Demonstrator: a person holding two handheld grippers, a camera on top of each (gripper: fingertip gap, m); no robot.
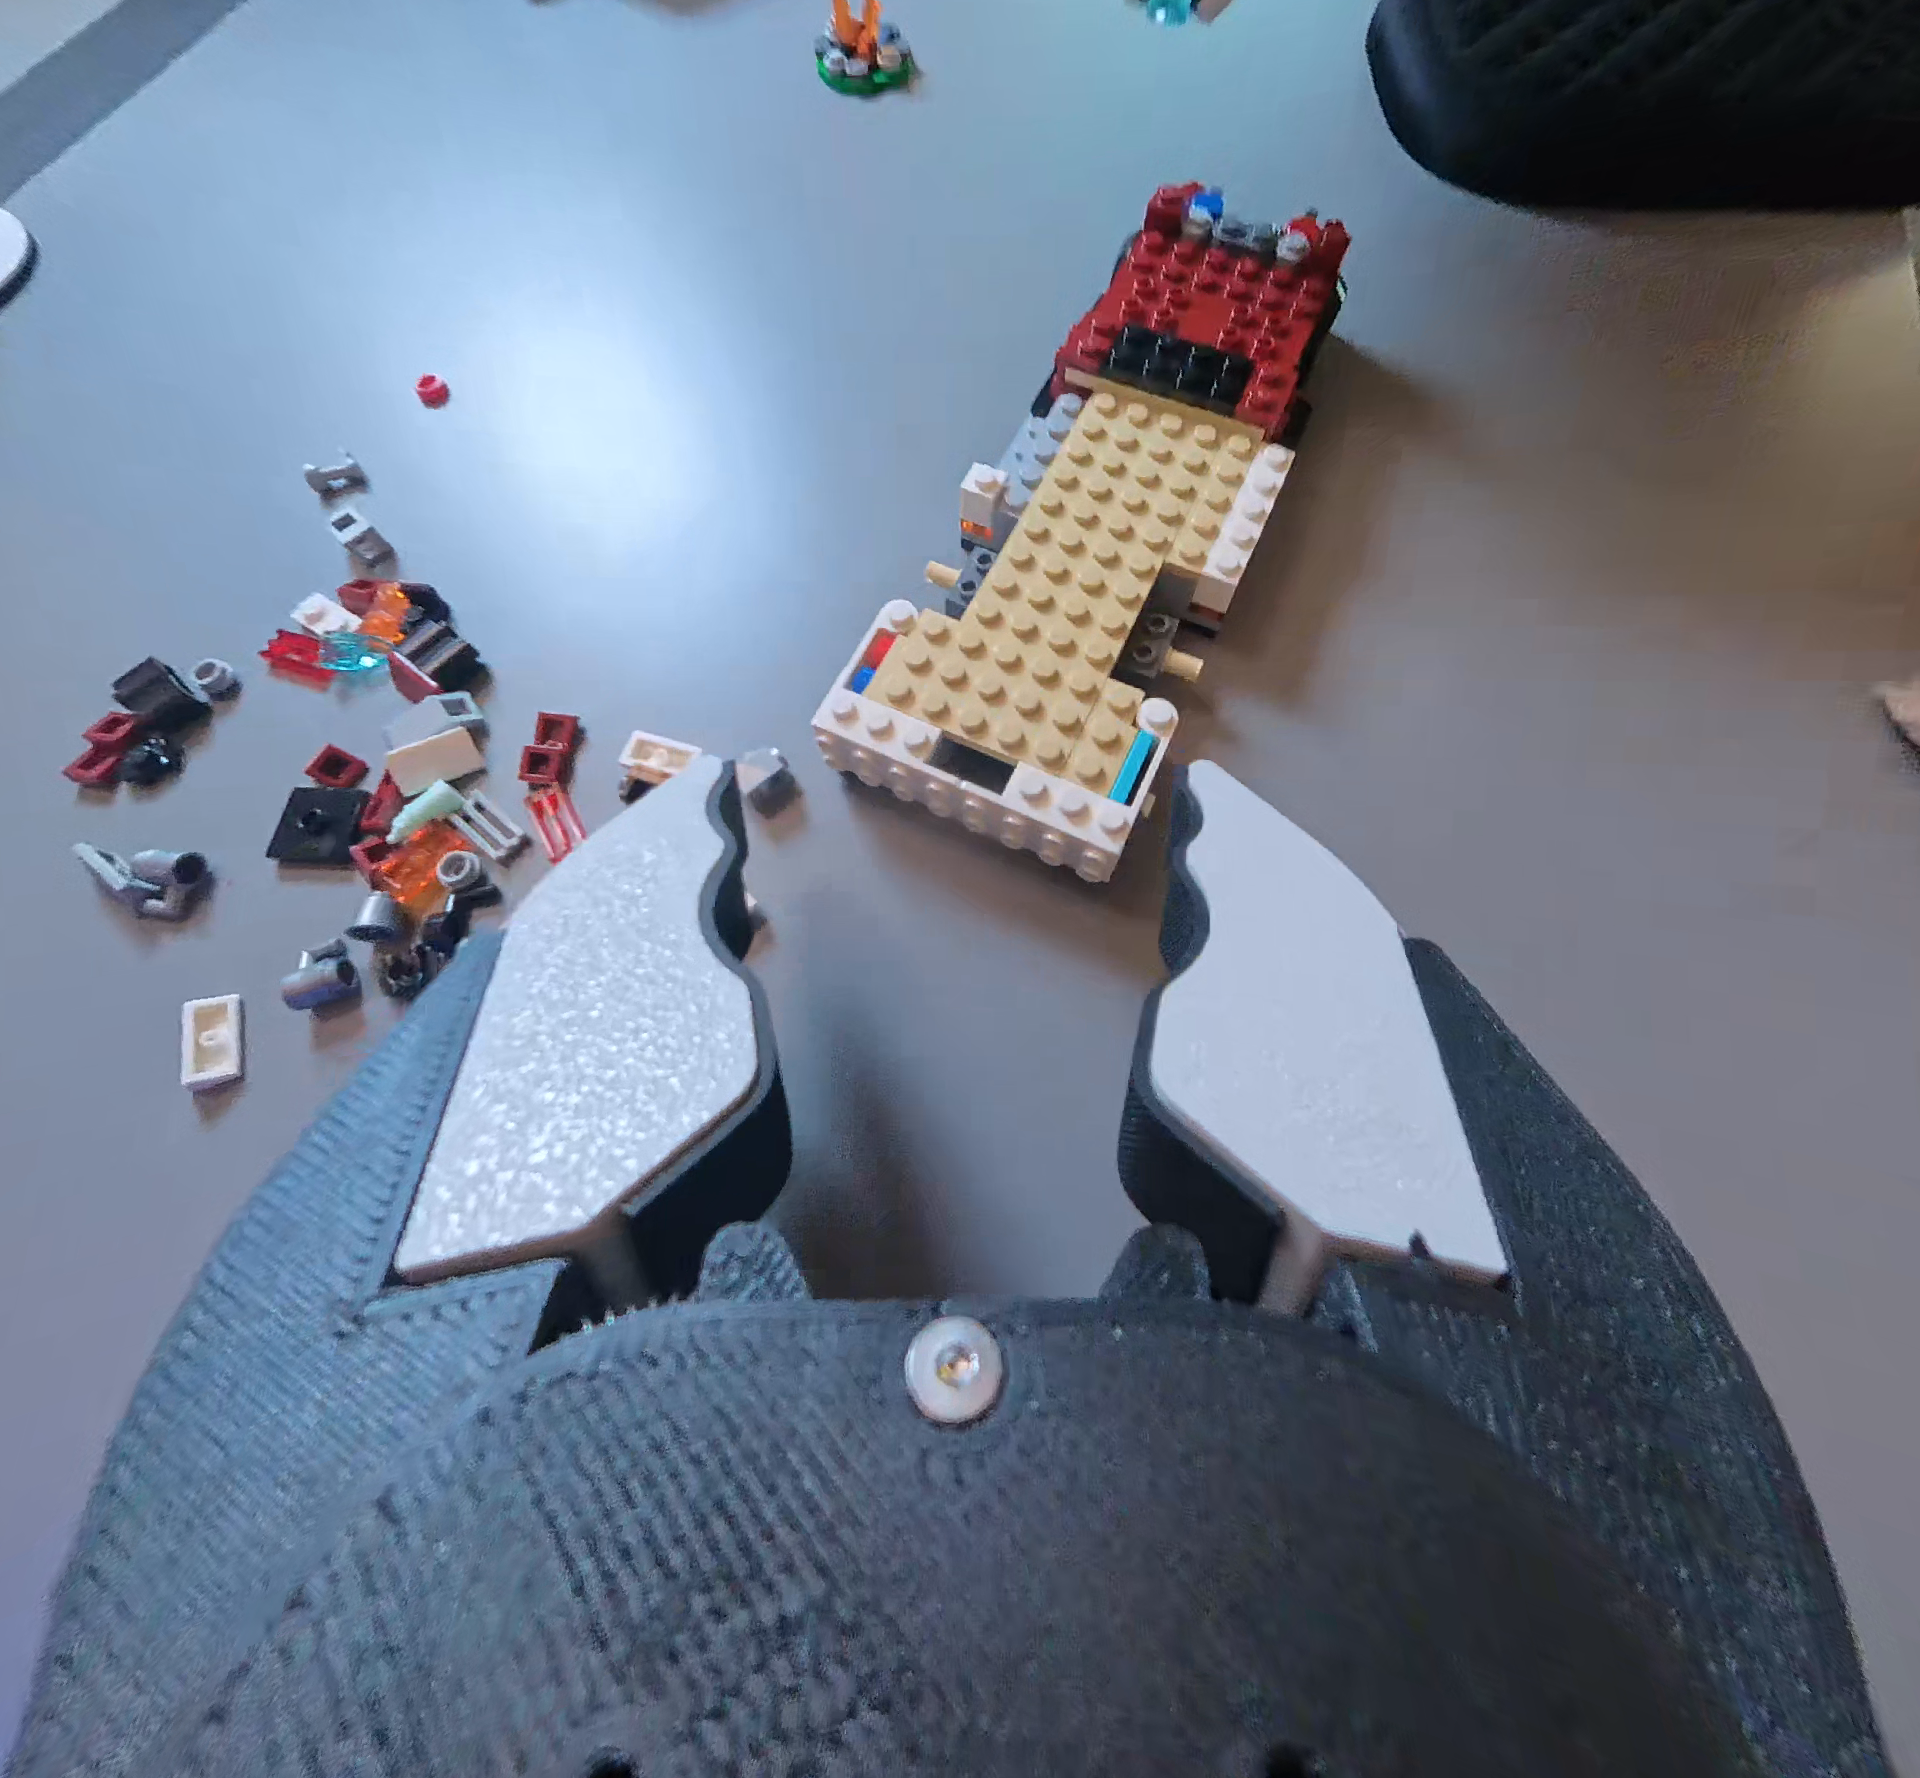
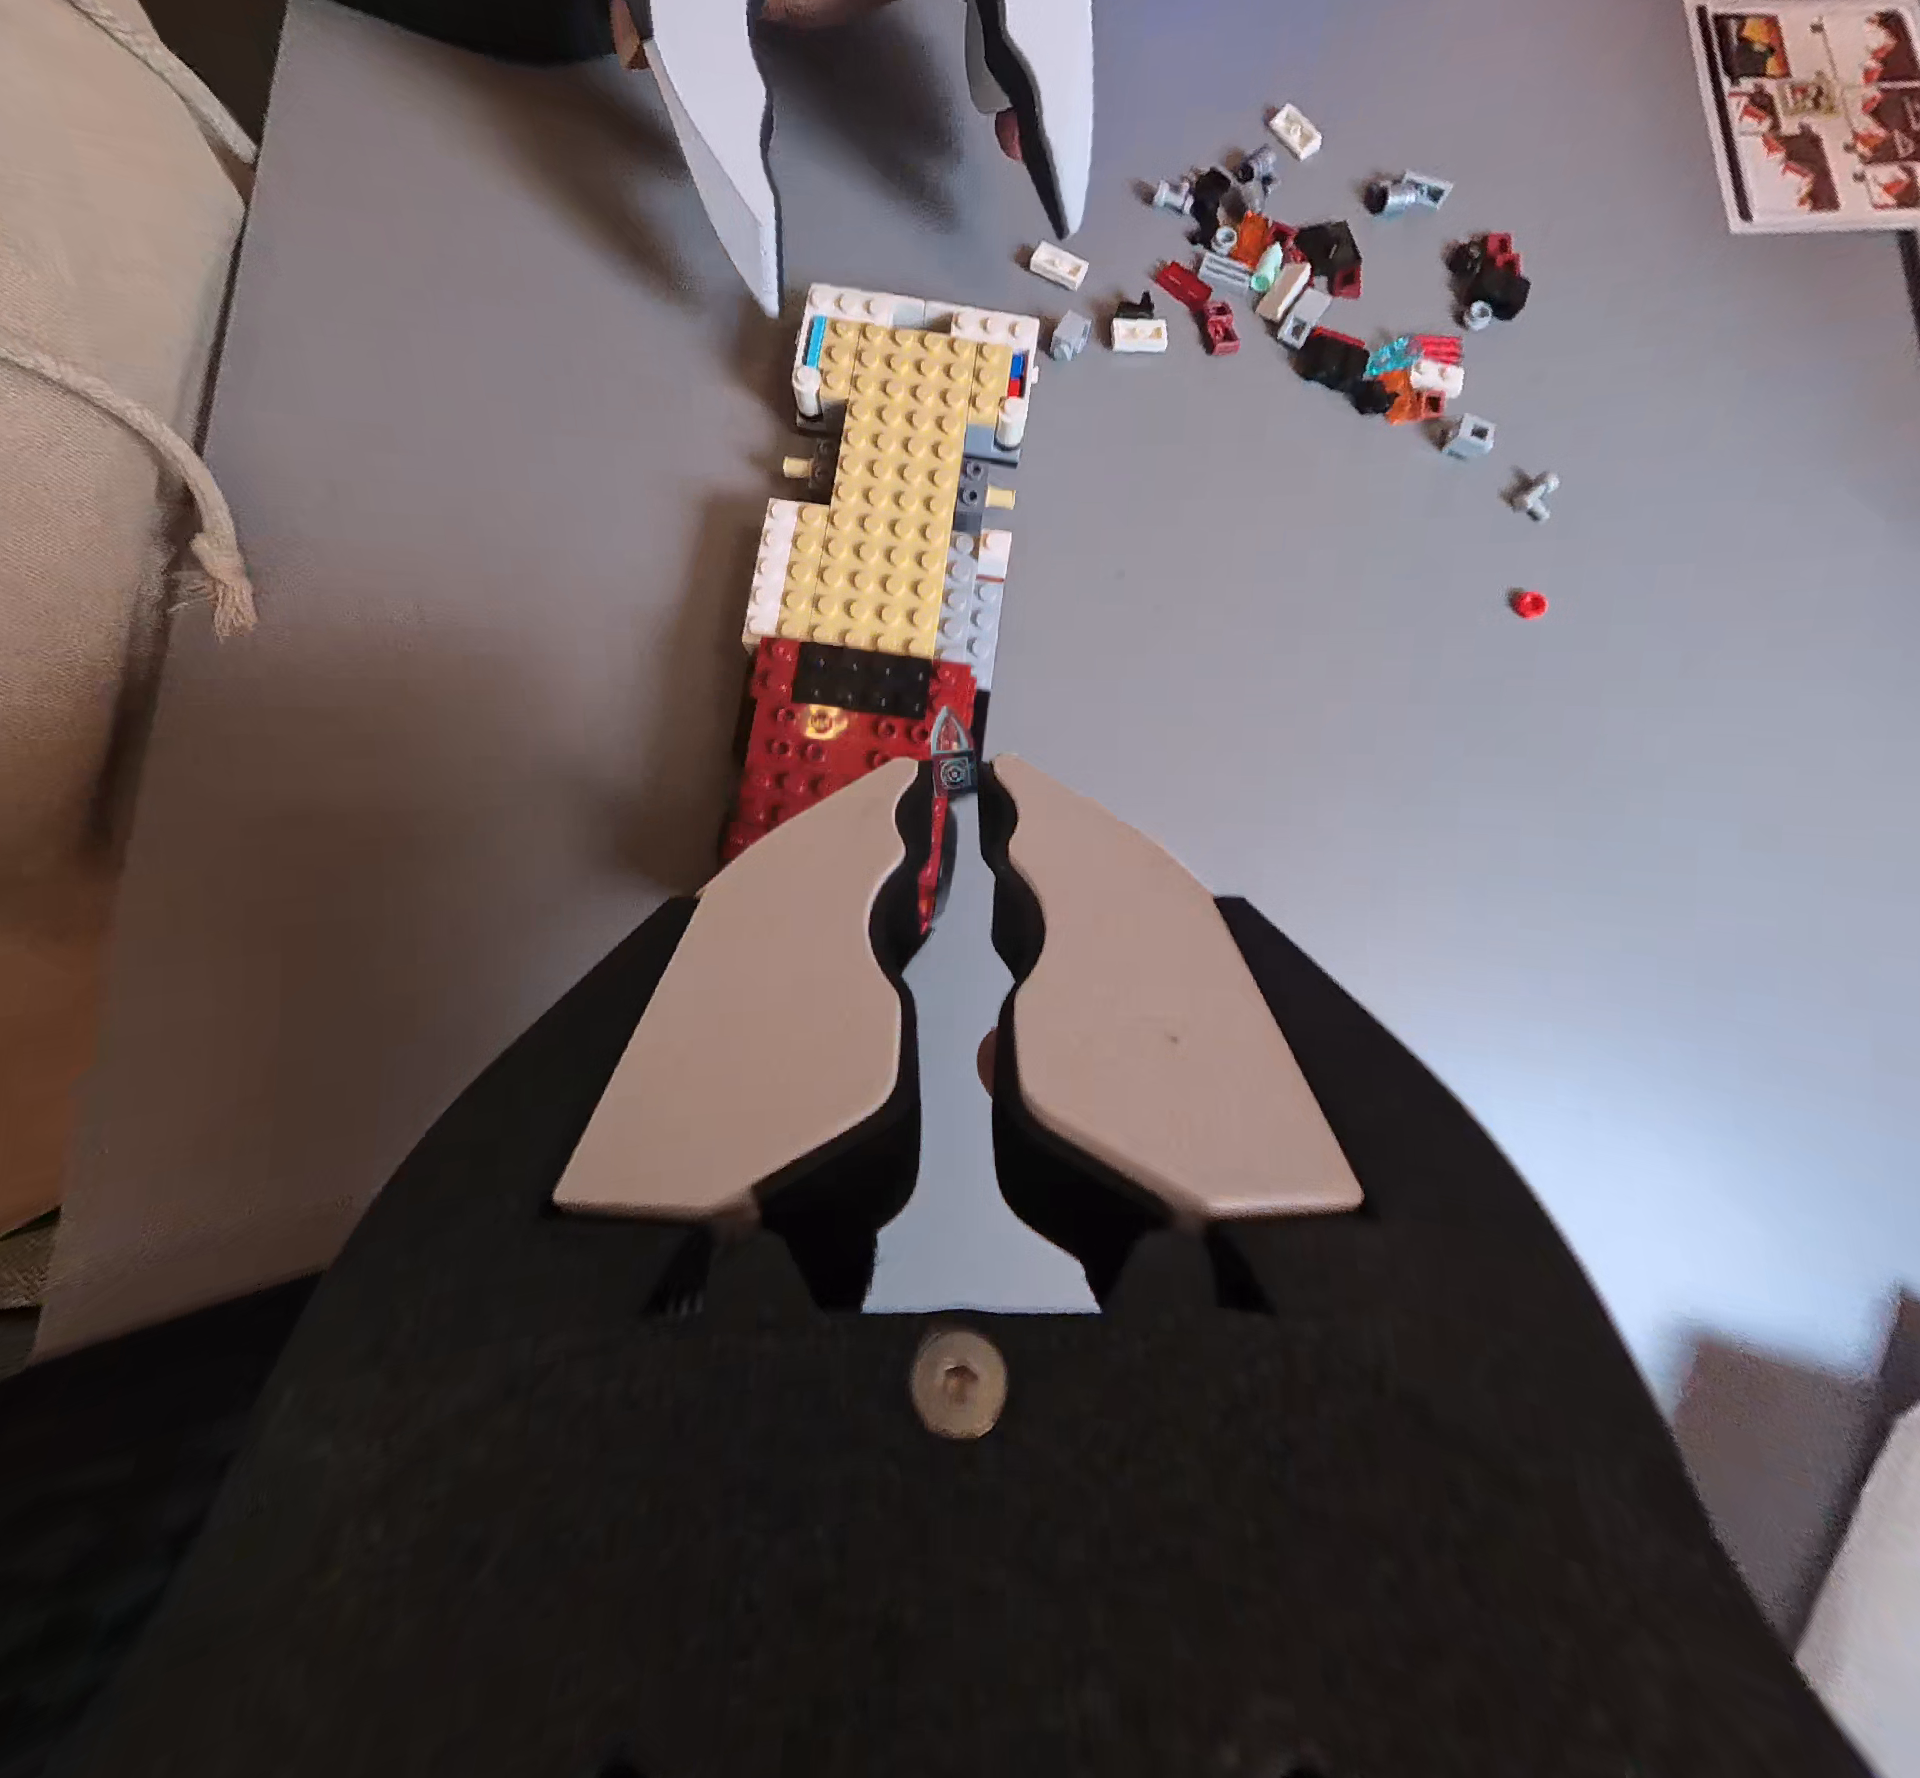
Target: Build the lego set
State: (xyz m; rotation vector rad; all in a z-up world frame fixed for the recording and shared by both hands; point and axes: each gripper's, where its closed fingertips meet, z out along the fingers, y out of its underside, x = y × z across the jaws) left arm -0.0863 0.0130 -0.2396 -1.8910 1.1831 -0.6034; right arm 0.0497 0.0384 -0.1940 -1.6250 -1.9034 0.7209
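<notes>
While the left tool (image 1: pixel 956 770) hangs with its jaws wide apart and nothing between them, its fingertips flank the white end of the brick model (image 1: pixel 1070 585), just short of that end and clear of it. Off this end of the model, beside the left fingertip, lies a small grey brick (image 1: pixel 767 778); farther out on the same flank of the model spreads a heap of loose pieces (image 1: pixel 364 772) on the grey counter (image 1: pixel 623 274). The model's long axis runs straight away from the left tool: white end nearest, tan studded deck in the middle, dark red end farthest. Over that red end stands the right tool (image 2: pixel 956 762), facing back along the same axis, its jaws nearly together and clamped on a small piece (image 2: pixel 949 741) held above the model's red studs. Each tool thus sits at one end of the model. Beyond the red end, well apart, stands a small orange-and-green build (image 1: pixel 864 45).
</notes>
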